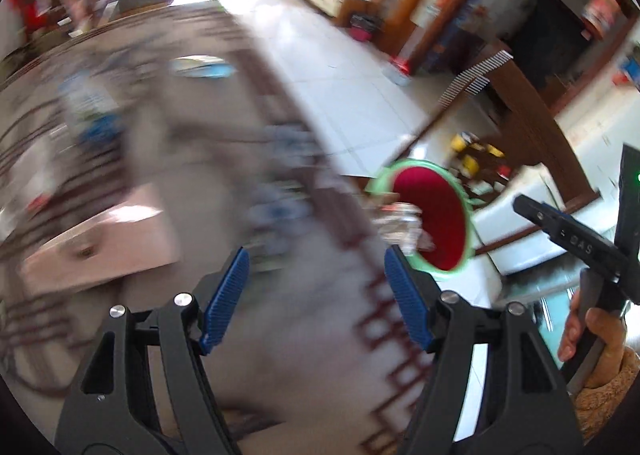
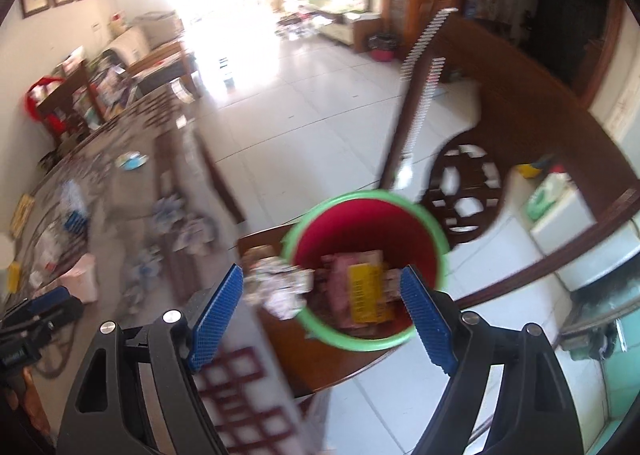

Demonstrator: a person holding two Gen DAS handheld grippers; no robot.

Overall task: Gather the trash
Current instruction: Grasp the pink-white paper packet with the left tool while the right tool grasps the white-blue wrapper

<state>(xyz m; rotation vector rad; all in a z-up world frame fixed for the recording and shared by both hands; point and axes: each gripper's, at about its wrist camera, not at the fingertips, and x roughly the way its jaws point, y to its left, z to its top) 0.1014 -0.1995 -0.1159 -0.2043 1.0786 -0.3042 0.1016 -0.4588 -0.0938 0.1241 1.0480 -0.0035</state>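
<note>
Left gripper: blue ribbed pads spread wide, nothing between them, pointed down at the grey tablecloth with dark red square border. Right gripper: also spread wide and empty, hanging right above the red bucket with green rim, which sits on a brown wooden stool just off the table edge. Bucket already holds a pink packet with yellow label; a crumpled white wrapper sits at its left rim, can't tell if inside or falling. Remaining trash, blue-and-white crumpled wrappers, lies further out on the tablecloth, blurred. Judgement: drop looks done, next is another pickup. Slow down before closing, centre one wrapper between the pads, pinch the wrapper without snagging the cloth, and avoid the small round blue-and-white dish at the far end.
</note>
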